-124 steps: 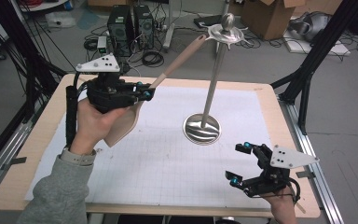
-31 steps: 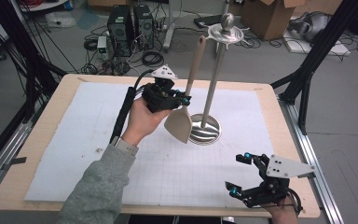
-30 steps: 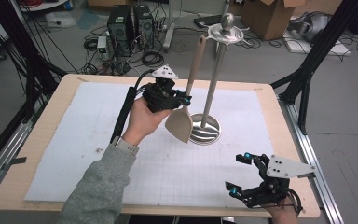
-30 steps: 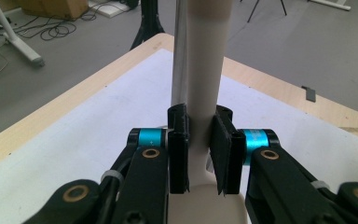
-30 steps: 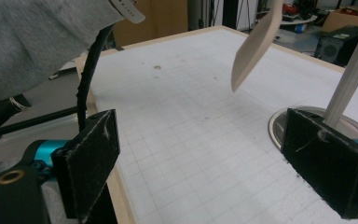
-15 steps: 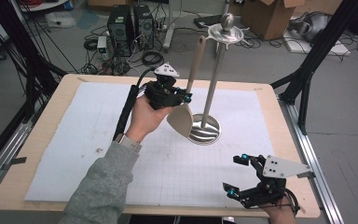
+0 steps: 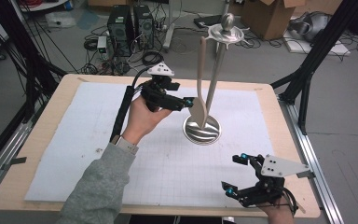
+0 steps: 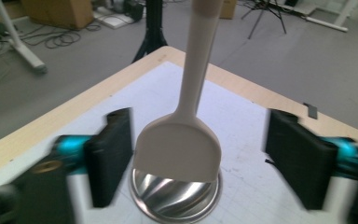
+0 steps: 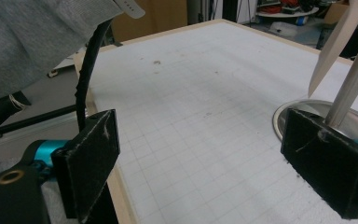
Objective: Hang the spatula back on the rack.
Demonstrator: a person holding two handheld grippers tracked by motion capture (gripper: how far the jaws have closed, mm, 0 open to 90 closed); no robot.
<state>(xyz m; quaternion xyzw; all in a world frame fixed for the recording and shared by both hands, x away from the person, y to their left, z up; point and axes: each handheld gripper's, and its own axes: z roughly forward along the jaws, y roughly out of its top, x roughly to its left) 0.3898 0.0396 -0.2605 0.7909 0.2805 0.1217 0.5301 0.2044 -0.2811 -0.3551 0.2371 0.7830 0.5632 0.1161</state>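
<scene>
Spatula (image 7: 199, 91): we saw the beige spatula hanging upright from the top disc of the stand, with its handle up and its flat blade down. The blade was just above the round base, beside the pole. In the left gripper view the blade (image 8: 178, 148) stood between the two black jaws, with a clear gap on each side.

Stand (image 7: 216, 70): a metal stand with a thin pole and a round shiny base (image 7: 202, 130) stood on the white gridded mat, toward the far middle of the worktop.

Left claw (image 7: 189, 101): we saw it held level by the left hand (image 7: 142, 116), pointing at the spatula blade. Its jaws had just been opening and now stood wide apart. The blade was between them, but the pads did not press on it.

Right claw (image 7: 235, 173): it was near the front right corner of the worktop, well apart from the stand. Its jaws were wide open with nothing between them, as the right gripper view (image 9: 205, 154) also showed.

Worktop (image 7: 42, 135): a wooden board with the white mat (image 7: 84, 140) covering most of it.

Sleeve (image 7: 95, 186): a grey sleeve covered the left forearm, coming in from the near edge.
</scene>
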